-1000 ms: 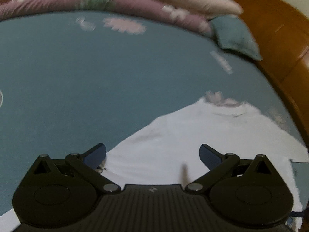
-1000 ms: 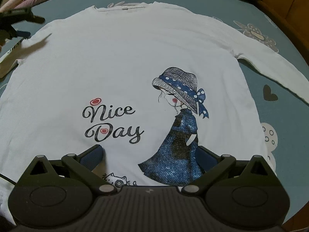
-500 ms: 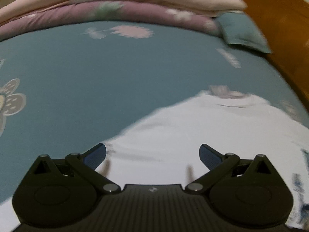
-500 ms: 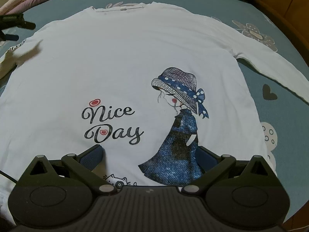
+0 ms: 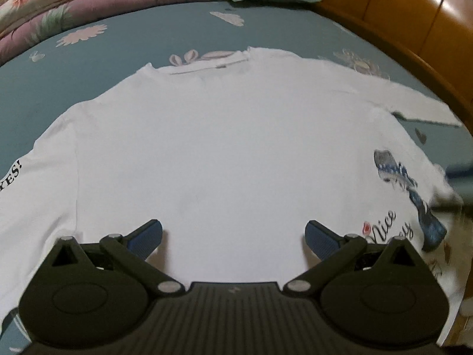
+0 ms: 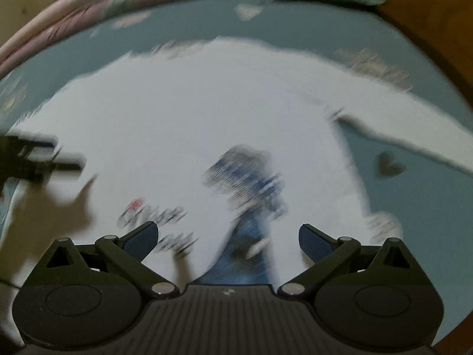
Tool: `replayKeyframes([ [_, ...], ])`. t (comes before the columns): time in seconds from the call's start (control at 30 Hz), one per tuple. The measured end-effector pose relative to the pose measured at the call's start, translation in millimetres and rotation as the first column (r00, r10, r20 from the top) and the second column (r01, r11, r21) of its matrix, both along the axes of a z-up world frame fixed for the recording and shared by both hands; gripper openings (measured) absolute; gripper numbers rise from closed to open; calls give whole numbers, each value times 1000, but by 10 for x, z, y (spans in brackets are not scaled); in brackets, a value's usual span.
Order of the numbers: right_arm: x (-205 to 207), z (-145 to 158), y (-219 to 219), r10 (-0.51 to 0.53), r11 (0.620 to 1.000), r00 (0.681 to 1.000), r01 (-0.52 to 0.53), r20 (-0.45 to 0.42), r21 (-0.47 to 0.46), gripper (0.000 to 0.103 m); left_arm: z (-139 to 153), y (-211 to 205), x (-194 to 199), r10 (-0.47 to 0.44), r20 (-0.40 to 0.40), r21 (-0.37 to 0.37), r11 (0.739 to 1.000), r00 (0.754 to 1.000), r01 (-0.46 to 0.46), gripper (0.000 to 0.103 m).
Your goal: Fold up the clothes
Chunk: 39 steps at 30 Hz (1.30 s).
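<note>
Jaws apart, teal floral bedsheet, wooden headboard

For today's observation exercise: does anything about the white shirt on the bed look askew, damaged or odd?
Nothing stands out. The white shirt lies flat and face up on the bedsheet, sleeves spread. Both claws are open above it; the right view is motion-blurred.
</note>
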State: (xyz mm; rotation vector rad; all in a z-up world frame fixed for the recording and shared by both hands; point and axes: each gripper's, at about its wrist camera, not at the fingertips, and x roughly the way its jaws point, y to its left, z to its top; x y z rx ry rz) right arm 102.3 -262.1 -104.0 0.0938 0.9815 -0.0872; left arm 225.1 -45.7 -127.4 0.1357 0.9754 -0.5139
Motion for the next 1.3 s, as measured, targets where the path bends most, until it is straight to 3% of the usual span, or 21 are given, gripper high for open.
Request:
replayKeyframes([
  [0.2, 89, 184, -809, -77, 993, 994, 84, 78, -81, 103, 22, 61, -138, 77, -32, 10, 997, 996, -77, 102],
  [0.57, 541, 25, -2692, -239, 967, 950, 252, 199, -40, 103, 127, -229, -504, 259, -62, 43, 966, 964, -257, 102],
  [0.73, 619, -187, -3562, -386, 921, 903, 388, 190, 29, 103, 192, -334, -594, 291, -64, 81, 955, 954, -286, 102],
  [0.83, 607, -352, -3886, -442, 896, 886, 442, 142, 32, 103, 247, -382, -604, 308, -52, 102, 948, 950, -301, 102],
  [0.9, 551, -387, -4026, -429, 902, 890, 429, 156, 33, 103, 281, -409, -599, 316, -43, 109, 944, 948, -310, 102],
  [1.07, 591, -277, -3796, -422, 904, 899, 427, 122, -21, 103, 287, -498, -545, 319, -44, 123, 942, 947, -312, 102],
  [1.17, 615, -350, -3472, -330, 939, 935, 339, 128, -54, 103, 257, -612, -494, 290, -58, 131, 951, 955, -281, 102],
  [1.3, 492, -496, -3329, -347, 931, 929, 358, 126, -76, 103, 242, -734, -466, 246, -57, 155, 960, 968, -234, 102],
])
